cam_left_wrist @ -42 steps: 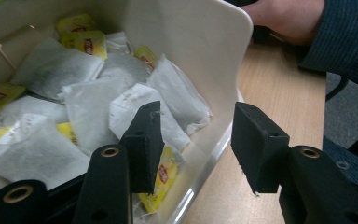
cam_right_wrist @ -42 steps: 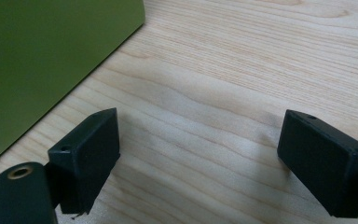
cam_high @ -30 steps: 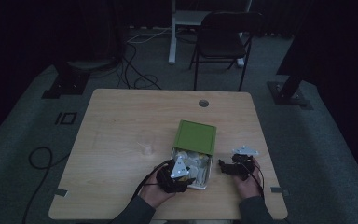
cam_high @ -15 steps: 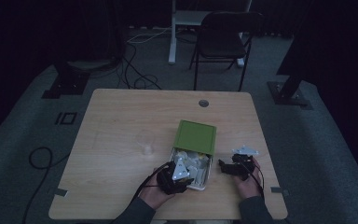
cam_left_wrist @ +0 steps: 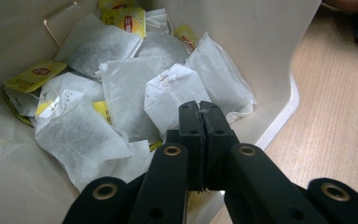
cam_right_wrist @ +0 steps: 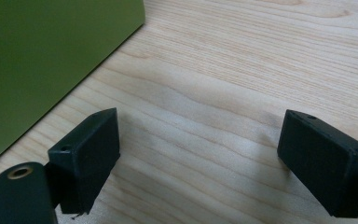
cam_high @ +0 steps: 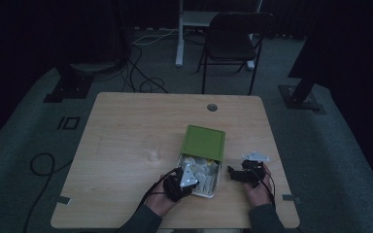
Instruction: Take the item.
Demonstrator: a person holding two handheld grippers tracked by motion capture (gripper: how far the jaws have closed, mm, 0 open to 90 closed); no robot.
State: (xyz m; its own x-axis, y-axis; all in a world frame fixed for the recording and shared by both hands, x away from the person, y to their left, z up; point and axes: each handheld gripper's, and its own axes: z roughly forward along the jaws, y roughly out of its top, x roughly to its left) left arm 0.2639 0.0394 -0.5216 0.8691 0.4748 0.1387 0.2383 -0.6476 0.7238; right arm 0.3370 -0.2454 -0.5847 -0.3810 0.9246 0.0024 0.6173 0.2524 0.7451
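An open white box (cam_high: 214,184) with a raised green lid (cam_high: 203,141) sits at the near middle of the table. Inside lie several white tea bags (cam_left_wrist: 121,93), some with yellow tags. My left gripper (cam_high: 195,175) reaches into the box from its near left end. In the left gripper view, the left gripper (cam_left_wrist: 200,107) has its jaws pressed together just above a tea bag, and I see nothing between them. My right gripper (cam_high: 231,174) rests on the wood to the right of the box. It (cam_right_wrist: 196,130) is open over bare table, with the green lid (cam_right_wrist: 37,60) to its left.
The wooden table (cam_high: 126,126) has a cable hole (cam_high: 212,107) near its far edge. A faint clear object, perhaps a cup (cam_high: 152,149), stands left of the box. A chair (cam_high: 233,39) is beyond the table.
The left gripper has shifted slightly at the box's near end. The right gripper and the box have stayed where they were.
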